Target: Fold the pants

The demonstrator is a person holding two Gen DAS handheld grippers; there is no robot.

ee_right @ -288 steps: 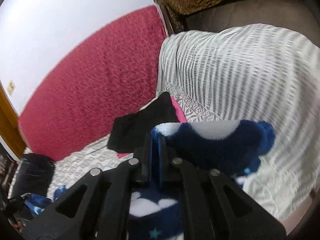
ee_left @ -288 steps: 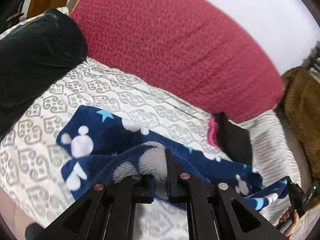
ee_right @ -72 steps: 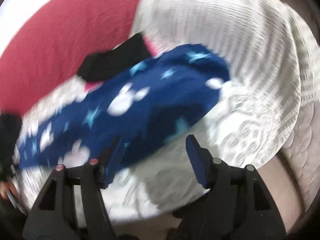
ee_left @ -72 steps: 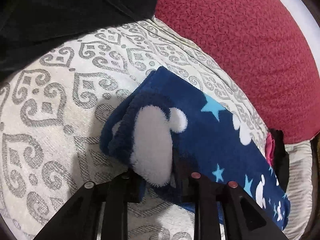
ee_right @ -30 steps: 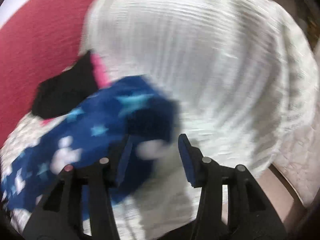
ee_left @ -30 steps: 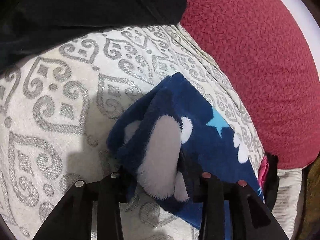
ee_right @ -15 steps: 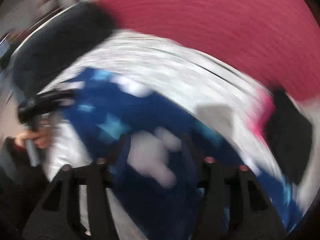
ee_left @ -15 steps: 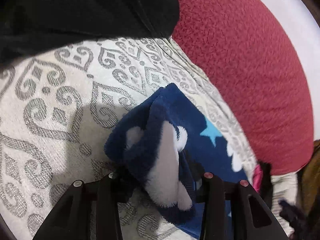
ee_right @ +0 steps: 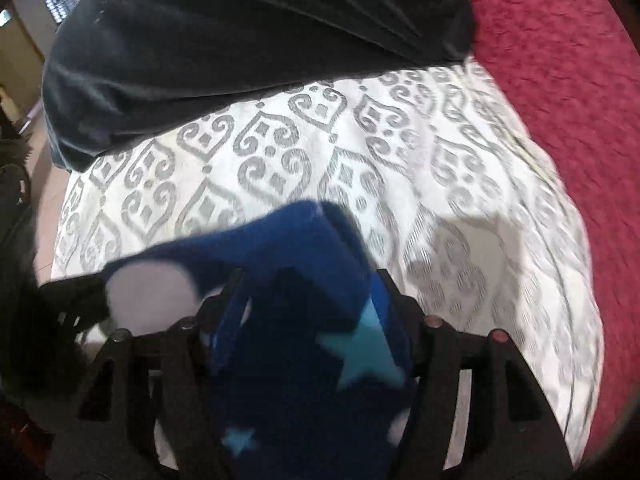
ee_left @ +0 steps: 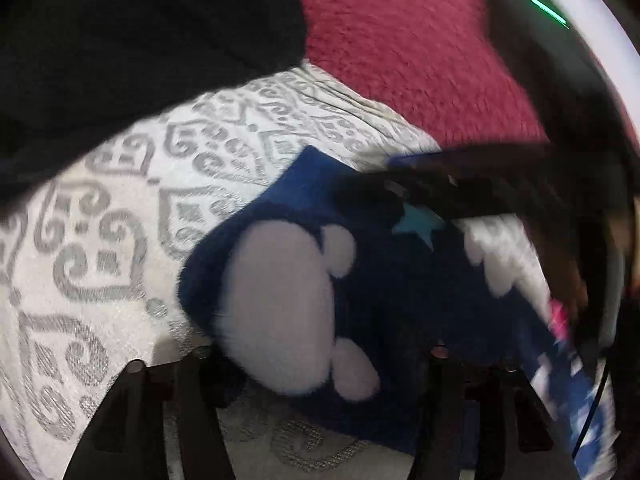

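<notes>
The pants (ee_left: 392,280) are navy fleece printed with white mouse-head shapes and pale blue stars, and they lie on a white cover with a grey scroll pattern (ee_left: 132,216). In the left wrist view their near end is doubled into a thick bundle, with one large white shape facing up, and the rest of the cloth runs off to the right edge, where it blurs.

The left gripper (ee_left: 316,364) sits at that near end with the bundle between its two black fingers. Its jaws are opening, and the fleece bulges over the gap, so the pads look to have let go of it.

In the right wrist view the pants (ee_right: 296,320) rise as a blue fold between the fingers of the right gripper (ee_right: 312,304). The jaws stand fairly wide, with blue pads close against either side of the cloth; whether they press on it I cannot tell. A black shape at the near left in this view is too blurred to name.

In the left wrist view the right gripper (ee_left: 452,188) shows as a dark smear reaching in from the right over the far part of the pants.

A dark cushion (ee_right: 240,40) lies at the far left of the cover, and a red textured cloth (ee_right: 568,92) runs along the far right
</notes>
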